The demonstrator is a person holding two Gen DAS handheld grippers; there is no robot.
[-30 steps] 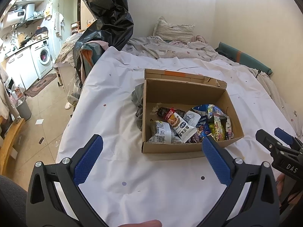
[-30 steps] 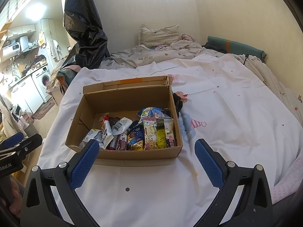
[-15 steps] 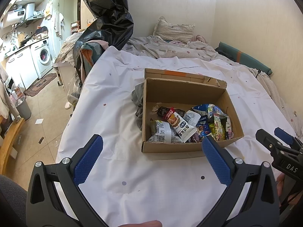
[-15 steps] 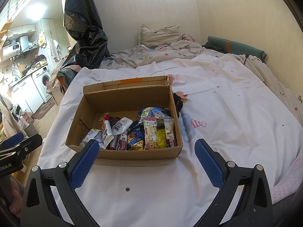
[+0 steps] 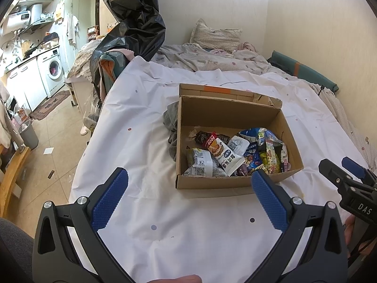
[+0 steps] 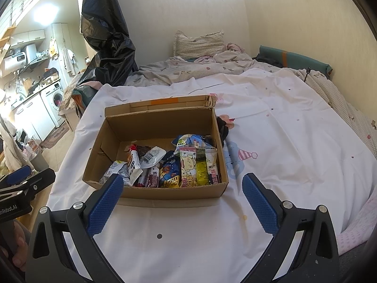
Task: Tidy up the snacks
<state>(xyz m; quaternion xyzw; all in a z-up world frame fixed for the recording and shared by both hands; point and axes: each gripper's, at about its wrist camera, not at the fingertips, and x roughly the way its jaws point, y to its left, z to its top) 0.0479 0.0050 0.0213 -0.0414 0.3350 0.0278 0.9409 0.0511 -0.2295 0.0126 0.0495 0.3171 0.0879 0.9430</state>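
Nothing shifted over the last second: both grippers held back, snacks in the box.

Left of the cardboard box, the left gripper gaped wide and empty; inside the box the snack packets lay heaped against its near wall (none outside it that I could see); right of it, the right gripper also stood wide and empty, which fits sorting done or pending.

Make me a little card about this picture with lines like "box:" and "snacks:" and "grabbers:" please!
box: open cardboard box on the white sheet
snacks: many packets piled inside, mostly toward the near wall; a yellow packet stands at the right end
left gripper: open, empty, short of the box
right gripper: open, empty, short of the box
behind: pillow, black plastic bag
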